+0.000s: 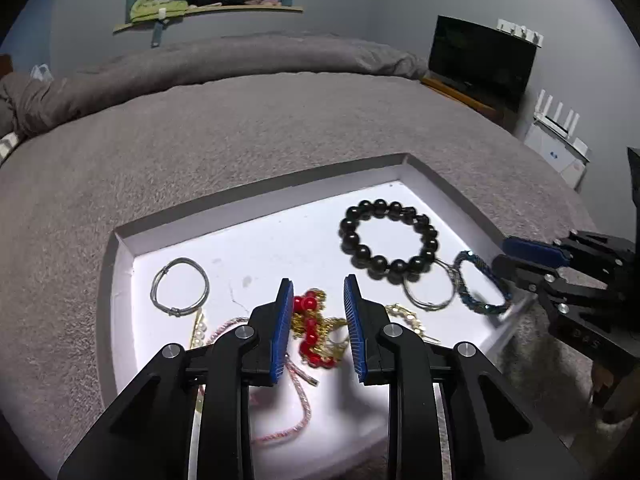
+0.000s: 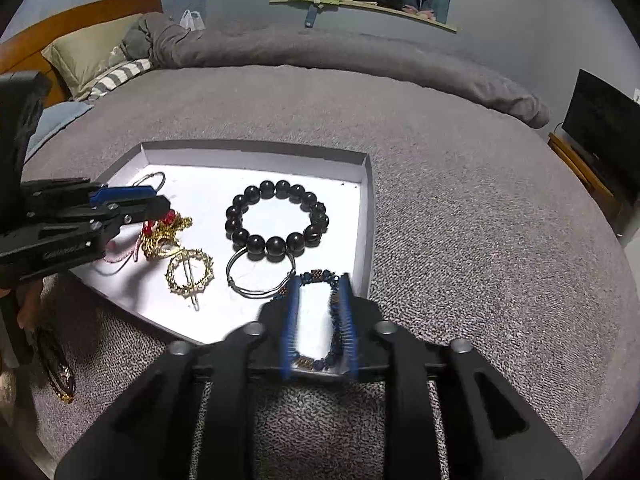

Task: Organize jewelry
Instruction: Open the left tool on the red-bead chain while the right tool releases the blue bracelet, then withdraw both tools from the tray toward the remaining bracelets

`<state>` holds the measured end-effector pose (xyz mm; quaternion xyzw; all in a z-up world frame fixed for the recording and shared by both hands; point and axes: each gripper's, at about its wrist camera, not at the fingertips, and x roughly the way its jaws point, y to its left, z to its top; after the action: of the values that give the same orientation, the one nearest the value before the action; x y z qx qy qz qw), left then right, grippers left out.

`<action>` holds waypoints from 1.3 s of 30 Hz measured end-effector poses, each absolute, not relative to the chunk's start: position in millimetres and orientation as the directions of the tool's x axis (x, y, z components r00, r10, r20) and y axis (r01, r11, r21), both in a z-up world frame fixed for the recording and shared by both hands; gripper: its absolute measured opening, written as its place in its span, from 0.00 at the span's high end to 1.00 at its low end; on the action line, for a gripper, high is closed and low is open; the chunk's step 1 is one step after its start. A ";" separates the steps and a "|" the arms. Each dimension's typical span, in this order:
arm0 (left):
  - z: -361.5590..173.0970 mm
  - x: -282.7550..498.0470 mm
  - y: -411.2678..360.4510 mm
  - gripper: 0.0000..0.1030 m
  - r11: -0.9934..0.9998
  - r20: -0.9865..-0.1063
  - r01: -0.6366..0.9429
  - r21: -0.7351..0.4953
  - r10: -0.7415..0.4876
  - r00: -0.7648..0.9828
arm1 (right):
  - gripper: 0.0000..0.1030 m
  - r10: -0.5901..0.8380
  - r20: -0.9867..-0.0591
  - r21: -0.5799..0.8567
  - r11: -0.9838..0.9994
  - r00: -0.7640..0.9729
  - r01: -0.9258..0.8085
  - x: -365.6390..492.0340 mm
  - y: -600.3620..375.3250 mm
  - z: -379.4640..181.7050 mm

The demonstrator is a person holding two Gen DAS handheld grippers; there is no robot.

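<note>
A white tray (image 1: 120, 264) on the grey bed holds jewelry. My left gripper (image 1: 318, 320) is open over a red bead and gold chain piece (image 1: 316, 328). A black bead bracelet (image 1: 388, 236) lies at the far right, with a silver wire ring (image 1: 428, 292) below it. My right gripper (image 2: 320, 320) is open, its jaws on either side of a blue beaded bracelet (image 2: 316, 278) at the tray's near right corner. The gold round hair clip (image 2: 190, 272) lies in the middle. A second silver ring (image 1: 180, 286) lies left.
A pink cord (image 1: 296, 400) trails under the left gripper. The tray's walls (image 2: 366, 216) stand raised. A dark beaded item (image 2: 60, 364) lies on the blanket left of the tray. A TV (image 1: 480, 56) stands at the far right.
</note>
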<state>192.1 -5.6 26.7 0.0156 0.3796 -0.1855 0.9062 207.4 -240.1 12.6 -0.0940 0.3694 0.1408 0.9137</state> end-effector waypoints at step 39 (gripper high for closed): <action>56.0 114.6 64.8 0.04 0.997 -0.546 0.072 -0.006 -0.064 0.835 | 0.05 0.213 -0.490 0.002 0.970 0.845 -0.243 175.8 -253.4 54.6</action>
<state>114.6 64.8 56.0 0.0073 0.2848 -0.0356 0.9579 175.8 -253.4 54.6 -0.0301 0.2516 0.1189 0.9600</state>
